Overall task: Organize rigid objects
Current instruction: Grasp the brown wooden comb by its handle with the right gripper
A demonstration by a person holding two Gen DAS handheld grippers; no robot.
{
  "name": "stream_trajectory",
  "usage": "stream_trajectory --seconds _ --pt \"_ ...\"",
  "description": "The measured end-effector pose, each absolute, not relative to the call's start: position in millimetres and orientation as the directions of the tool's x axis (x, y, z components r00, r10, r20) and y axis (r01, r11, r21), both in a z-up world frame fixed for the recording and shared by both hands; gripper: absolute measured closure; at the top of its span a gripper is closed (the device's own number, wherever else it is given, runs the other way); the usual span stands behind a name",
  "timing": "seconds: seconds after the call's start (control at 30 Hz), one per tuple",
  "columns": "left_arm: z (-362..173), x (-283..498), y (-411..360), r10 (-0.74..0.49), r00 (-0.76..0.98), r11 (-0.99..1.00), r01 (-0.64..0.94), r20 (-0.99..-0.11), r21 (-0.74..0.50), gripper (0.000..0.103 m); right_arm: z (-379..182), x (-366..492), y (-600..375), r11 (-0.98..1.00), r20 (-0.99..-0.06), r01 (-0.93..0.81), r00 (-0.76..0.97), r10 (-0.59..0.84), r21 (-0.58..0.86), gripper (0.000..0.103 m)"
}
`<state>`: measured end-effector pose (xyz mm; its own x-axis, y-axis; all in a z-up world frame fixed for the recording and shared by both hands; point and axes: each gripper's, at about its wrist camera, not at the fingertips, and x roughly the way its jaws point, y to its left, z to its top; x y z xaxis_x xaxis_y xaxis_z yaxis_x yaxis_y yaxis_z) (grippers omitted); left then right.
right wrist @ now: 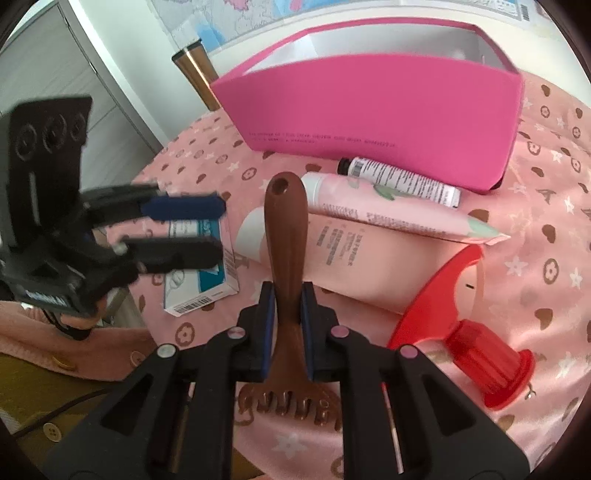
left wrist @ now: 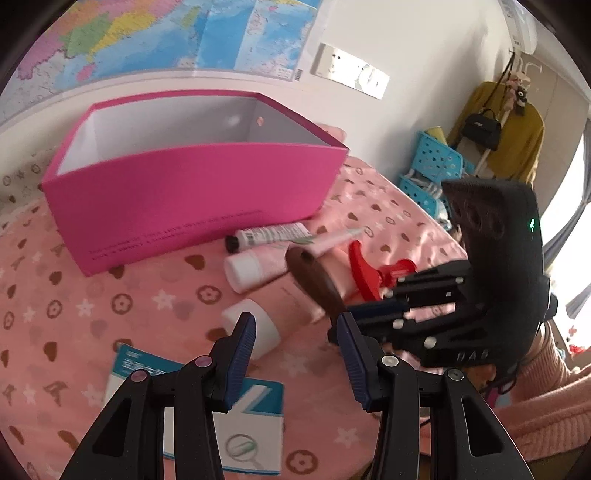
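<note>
An open pink box (left wrist: 192,192) (right wrist: 369,107) stands at the back of the pink cloth. In front of it lie a black-capped tube (right wrist: 402,181), a pink tube (right wrist: 388,210), a large pink bottle (right wrist: 362,258) and a red sprayer head (right wrist: 461,325). My right gripper (right wrist: 288,295) is shut on a brown wooden comb (right wrist: 286,236) at its handle, teeth toward the camera; it also shows in the left wrist view (left wrist: 317,284). My left gripper (left wrist: 295,328) is open and empty above a teal-white carton (left wrist: 243,424), near the bottle's white cap (left wrist: 255,325).
The round table carries a pink patterned cloth (left wrist: 110,306). Blue baskets (left wrist: 436,166) and a coat rack (left wrist: 498,129) stand beyond the table's right edge. A map (left wrist: 166,33) hangs on the wall behind. A brown-and-silver cylinder (right wrist: 197,74) stands behind the box.
</note>
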<state>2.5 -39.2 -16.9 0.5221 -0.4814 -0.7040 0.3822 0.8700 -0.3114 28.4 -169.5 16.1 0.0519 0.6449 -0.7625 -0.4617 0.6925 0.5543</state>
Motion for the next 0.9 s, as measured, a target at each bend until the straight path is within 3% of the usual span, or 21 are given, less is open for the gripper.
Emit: stream_trajectory --seconds 0.4,0.9 --pt "-13.8 4.5 -61.6 -0.546 0.472 0.818 0.477 -0.692 -0.32 0.056 56.5 42.9 -190.3 0.687 -0.696 -0.437 0.172 0.697 0.581 0.089" --pt "-6.3 38.2 -41.8 -0.554 0.501 0.828 0.413 -0.665 -0.378 0.056 101.6 84.7 -205.6 0.664 -0.592 -0.423 0.307 0.745 0.616 0.09"
